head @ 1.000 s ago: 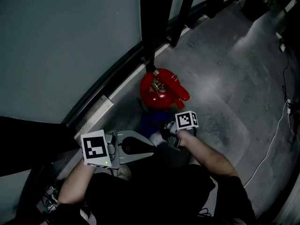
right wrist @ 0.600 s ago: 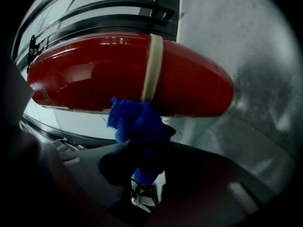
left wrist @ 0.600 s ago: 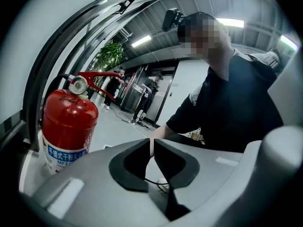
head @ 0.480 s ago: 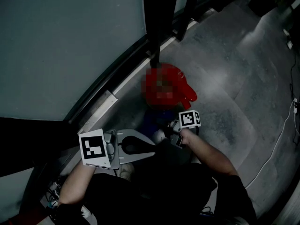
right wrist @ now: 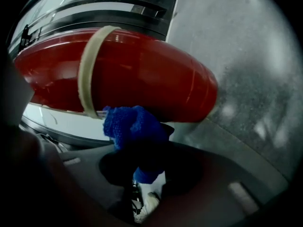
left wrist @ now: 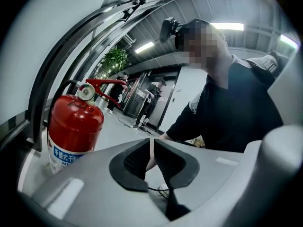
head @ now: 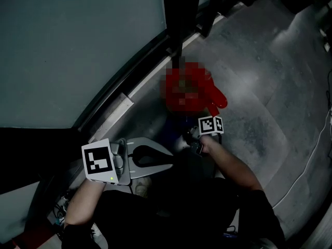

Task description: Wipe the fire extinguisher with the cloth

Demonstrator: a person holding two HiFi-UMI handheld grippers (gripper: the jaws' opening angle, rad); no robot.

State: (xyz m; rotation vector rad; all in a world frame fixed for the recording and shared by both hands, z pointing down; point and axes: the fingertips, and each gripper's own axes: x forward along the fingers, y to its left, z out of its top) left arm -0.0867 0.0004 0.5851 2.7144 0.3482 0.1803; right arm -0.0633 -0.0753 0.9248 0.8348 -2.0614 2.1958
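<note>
Our right gripper (right wrist: 142, 160) now sits closer, pinching the cloth (right wrist: 135, 126) against the extinguisher (right wrist: 142, 74), which stands at the edge of the floor (head: 259, 87). Our left gripper (left wrist: 151, 157) idles, fingers nearly together, empty. We judge the wiping barely begun.

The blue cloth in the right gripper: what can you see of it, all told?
The cloth is deep blue with a nubbly, knitted look, bunched into a soft wad. The right gripper is shut on its lower part; the bunched top sticks out past the jaws and seems to press on the red side of the fire extinguisher, near a pale band.
</note>
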